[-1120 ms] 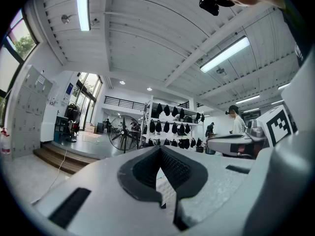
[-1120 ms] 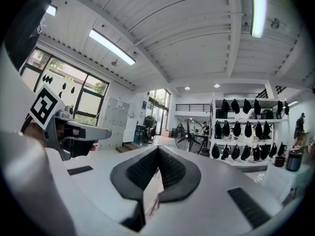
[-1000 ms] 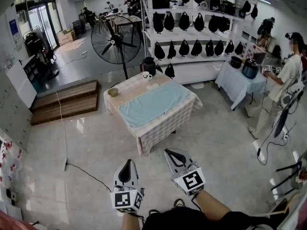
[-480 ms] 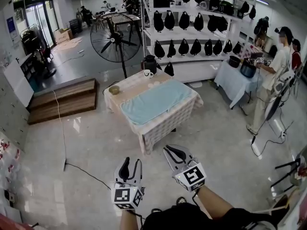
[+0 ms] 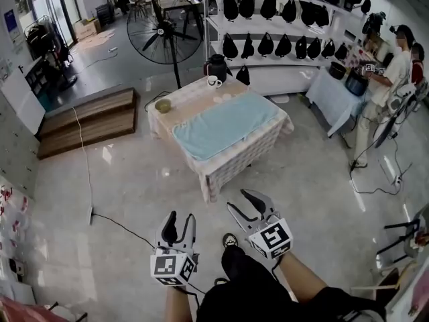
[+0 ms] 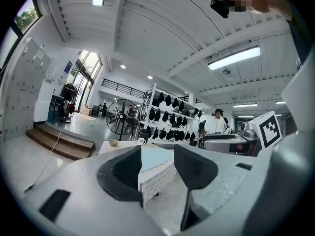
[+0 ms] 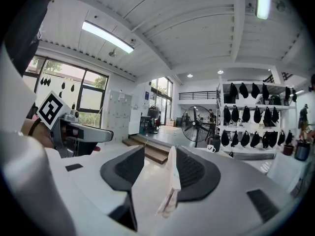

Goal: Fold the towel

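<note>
A light blue towel [image 5: 224, 123] lies spread flat on a low table [image 5: 242, 161] draped with a checked cloth, out in the middle of the floor. Both grippers hang well short of the table, over bare floor. My left gripper [image 5: 178, 224] points at the table with its jaws opening and nothing between them. My right gripper [image 5: 242, 202] is beside it, its jaws opening and empty too. In the left gripper view the towel [image 6: 155, 157] shows far off through the gap of the left gripper [image 6: 157, 167]. In the right gripper view the right gripper [image 7: 160, 170] frames the table's corner [image 7: 171, 186].
On the table's far end stand a dark kettle [image 5: 216, 66], a white cup [image 5: 213, 81] and a small bowl [image 5: 162, 105]. Behind it are a standing fan [image 5: 164, 29], shelves of black bags [image 5: 281, 9], a wooden step [image 5: 84, 119], and people [image 5: 395, 66] by a side table [image 5: 338, 92]. A cable [image 5: 90, 180] crosses the floor.
Both grippers have gone from shut to open, the left one first. The hands have sunk and moved forward, and the table now lies a little nearer.
</note>
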The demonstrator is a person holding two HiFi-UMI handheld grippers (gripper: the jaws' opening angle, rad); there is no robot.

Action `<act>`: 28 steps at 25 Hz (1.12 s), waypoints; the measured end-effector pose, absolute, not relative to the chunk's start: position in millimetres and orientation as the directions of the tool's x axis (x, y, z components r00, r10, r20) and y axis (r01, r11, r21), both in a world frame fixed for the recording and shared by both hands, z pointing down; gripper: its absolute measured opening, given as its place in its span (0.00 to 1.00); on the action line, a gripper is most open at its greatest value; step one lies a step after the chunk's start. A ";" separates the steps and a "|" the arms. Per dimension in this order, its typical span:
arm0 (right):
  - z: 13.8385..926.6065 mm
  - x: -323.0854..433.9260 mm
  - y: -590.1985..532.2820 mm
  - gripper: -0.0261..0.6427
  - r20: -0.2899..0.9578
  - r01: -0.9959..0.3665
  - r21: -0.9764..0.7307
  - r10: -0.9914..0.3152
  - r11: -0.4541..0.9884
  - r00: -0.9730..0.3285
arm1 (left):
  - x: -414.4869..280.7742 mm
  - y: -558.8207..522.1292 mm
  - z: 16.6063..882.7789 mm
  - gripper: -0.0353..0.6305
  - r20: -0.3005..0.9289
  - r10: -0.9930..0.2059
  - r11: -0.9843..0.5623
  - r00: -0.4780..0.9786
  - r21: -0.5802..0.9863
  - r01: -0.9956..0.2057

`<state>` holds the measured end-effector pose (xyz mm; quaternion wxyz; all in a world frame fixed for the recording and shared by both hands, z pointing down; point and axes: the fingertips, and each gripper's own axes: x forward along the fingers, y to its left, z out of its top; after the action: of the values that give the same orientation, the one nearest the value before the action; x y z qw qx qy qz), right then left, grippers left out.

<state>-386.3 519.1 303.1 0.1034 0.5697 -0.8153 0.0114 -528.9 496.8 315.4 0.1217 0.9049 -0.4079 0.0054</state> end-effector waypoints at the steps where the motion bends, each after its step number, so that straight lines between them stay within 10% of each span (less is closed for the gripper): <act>1: 305.7 -383.2 510.6 0.31 0.182 -0.933 0.095 -0.927 0.348 -0.327 | -527.1 488.5 317.6 0.33 0.115 -0.737 -0.637 0.667 0.215 -0.741; 28: 363.0 -257.8 216.1 0.33 0.266 -0.905 -0.060 -0.867 0.421 -0.421 | -410.5 161.0 354.2 0.33 0.252 -0.749 -0.577 0.613 0.206 -0.790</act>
<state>-257.8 216.1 363.0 0.0972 0.5293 -0.8372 0.0975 -410.5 161.0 354.2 0.1501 0.8854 -0.4345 0.0685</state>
